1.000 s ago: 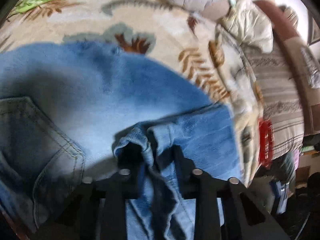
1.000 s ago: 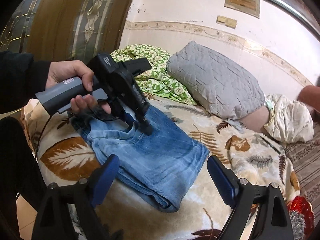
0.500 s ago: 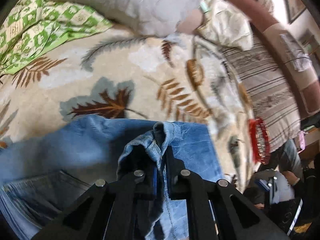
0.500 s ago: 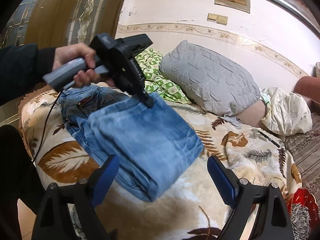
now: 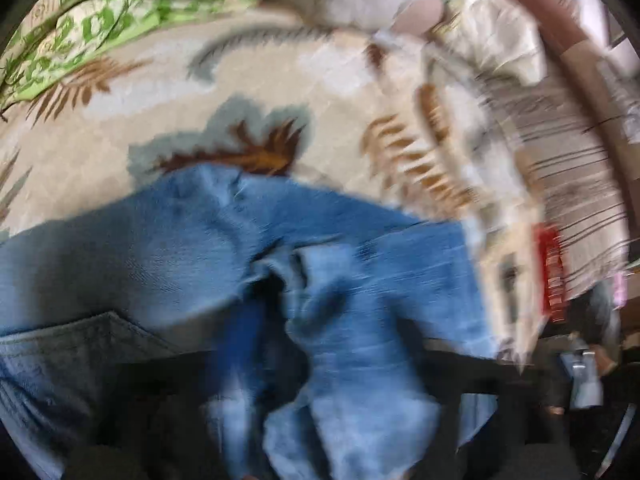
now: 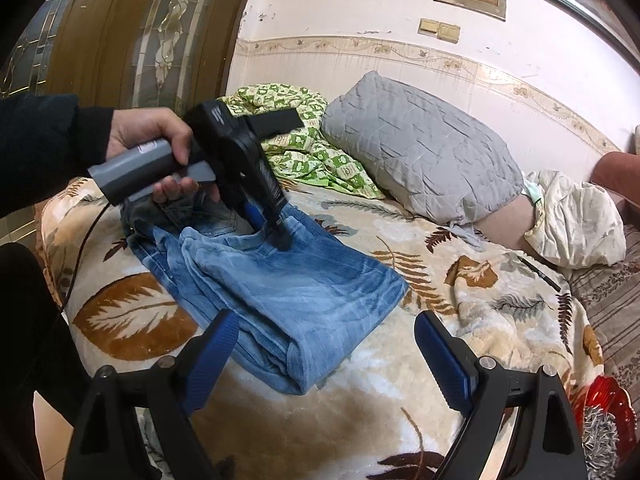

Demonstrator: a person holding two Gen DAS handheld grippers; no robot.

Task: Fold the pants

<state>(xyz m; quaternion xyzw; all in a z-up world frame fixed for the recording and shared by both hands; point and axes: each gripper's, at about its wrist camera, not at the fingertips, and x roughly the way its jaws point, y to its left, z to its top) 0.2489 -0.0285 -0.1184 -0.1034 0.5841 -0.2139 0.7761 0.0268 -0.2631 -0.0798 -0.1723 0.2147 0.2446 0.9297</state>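
Observation:
The blue denim pants (image 6: 304, 300) lie folded into a thick rectangle on the leaf-patterned bed cover (image 6: 400, 400). A person's hand (image 6: 148, 132) holds my left gripper (image 6: 270, 230), which points steeply down at the far edge of the fold. Its jaws are opening. In the blurred left wrist view a rumpled ridge of the pants (image 5: 160, 248) stands loose between the spread fingers of the left gripper (image 5: 324, 340). My right gripper (image 6: 326, 344) hovers open over the bed's near side, just in front of the pants, with nothing between its blue pads (image 6: 212, 360).
A grey quilted pillow (image 6: 420, 148) and a green patterned quilt (image 6: 304, 152) lie behind the pants. A cream bundle (image 6: 572, 216) sits at the far right, a red object (image 6: 608, 408) at the bed's right edge. A wooden door with glass panels (image 6: 140, 32) stands at the left.
The left gripper's jaws, shut on a pinch of denim half a second ago, have spread and let it go. The folded layer has dropped flat. The right gripper has not moved.

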